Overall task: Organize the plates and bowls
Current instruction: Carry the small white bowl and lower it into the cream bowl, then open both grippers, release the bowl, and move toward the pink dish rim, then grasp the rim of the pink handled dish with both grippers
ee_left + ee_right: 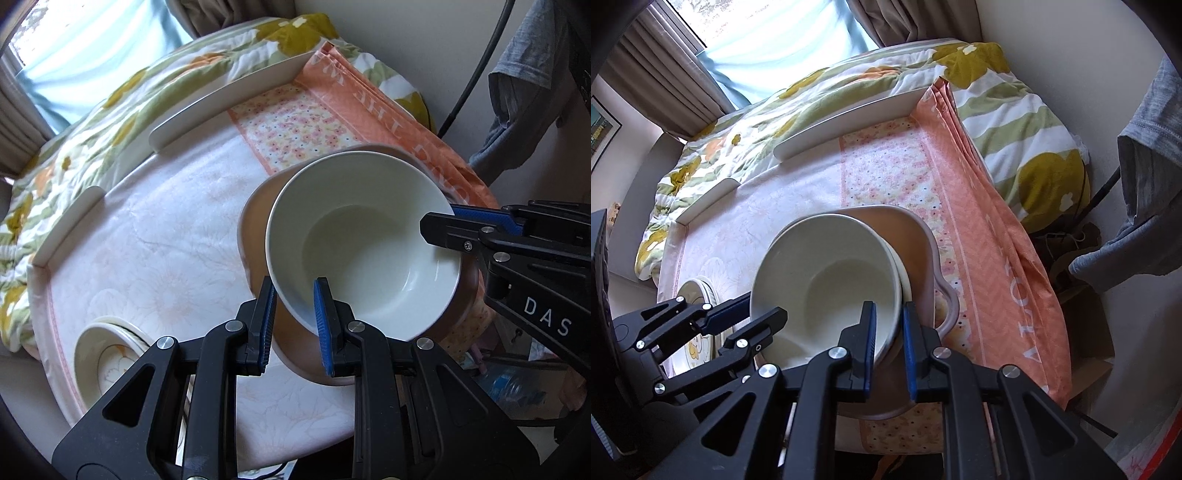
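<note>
Plates (110, 354) stacked at eight o'clock on the table (177, 236), well apart from everything else, lying flat with a flower pattern facing up. Left gripper (293, 325) next, pinching the near rim of the white bowl (364, 243), one pad inside, one outside, closed on the wall. White bowl sitting tilted inside the wider brown bowl (258, 229), mouth up and leaning toward ten o'clock in the left wrist view, round, so no long axis to speak of; rim line the only edge that matters. Brown bowl flat on the pale cloth near the middle of the table, a pouring lip (947, 295) showing at four o'clock in the right wrist view. Right gripper (889, 328) last, clamped on the opposite side of the same white rim at three o'clock in the left wrist view, pads pressed on the wall; whether the inner cream rim beneath is also caught, cannot tell. Orange cloth (997, 258) folded along the table's right edge.

Probably a two-sided lift or settle of the white bowl. Both grips equally near, on opposite rim points, so the coming move likely turns on keeping that rim level between them; uneven lift could tip it toward ten o'clock.
</note>
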`<state>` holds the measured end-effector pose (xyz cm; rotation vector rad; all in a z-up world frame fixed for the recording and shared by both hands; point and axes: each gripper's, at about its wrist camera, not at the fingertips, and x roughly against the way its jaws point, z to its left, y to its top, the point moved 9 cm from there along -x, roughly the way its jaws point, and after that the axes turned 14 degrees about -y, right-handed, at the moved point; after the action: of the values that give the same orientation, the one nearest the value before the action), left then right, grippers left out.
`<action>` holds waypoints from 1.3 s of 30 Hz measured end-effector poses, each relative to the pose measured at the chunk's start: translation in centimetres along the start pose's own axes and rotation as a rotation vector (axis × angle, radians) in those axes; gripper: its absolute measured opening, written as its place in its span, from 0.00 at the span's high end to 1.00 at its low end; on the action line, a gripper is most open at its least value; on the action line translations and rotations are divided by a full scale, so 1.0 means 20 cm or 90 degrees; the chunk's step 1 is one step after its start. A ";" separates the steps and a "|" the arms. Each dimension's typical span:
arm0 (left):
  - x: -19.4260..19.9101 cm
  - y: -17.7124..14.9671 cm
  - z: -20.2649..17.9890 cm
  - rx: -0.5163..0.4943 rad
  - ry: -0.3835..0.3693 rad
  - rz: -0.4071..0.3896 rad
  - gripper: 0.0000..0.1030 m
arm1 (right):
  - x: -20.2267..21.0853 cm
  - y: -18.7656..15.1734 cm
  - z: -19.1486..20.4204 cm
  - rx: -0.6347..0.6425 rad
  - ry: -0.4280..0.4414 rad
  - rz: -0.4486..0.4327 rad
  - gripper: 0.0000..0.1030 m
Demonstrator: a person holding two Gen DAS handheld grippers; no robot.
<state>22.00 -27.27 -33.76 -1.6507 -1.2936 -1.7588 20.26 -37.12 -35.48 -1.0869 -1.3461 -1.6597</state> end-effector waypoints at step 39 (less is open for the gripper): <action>-0.03 -0.16 0.22 0.007 -0.070 0.069 0.12 | -0.13 -0.13 -0.15 0.199 -0.104 0.089 0.26</action>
<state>22.12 -22.26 -35.93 -1.7992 -1.2331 -1.6152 18.45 -39.45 -39.15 -1.1174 -1.5347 -1.2312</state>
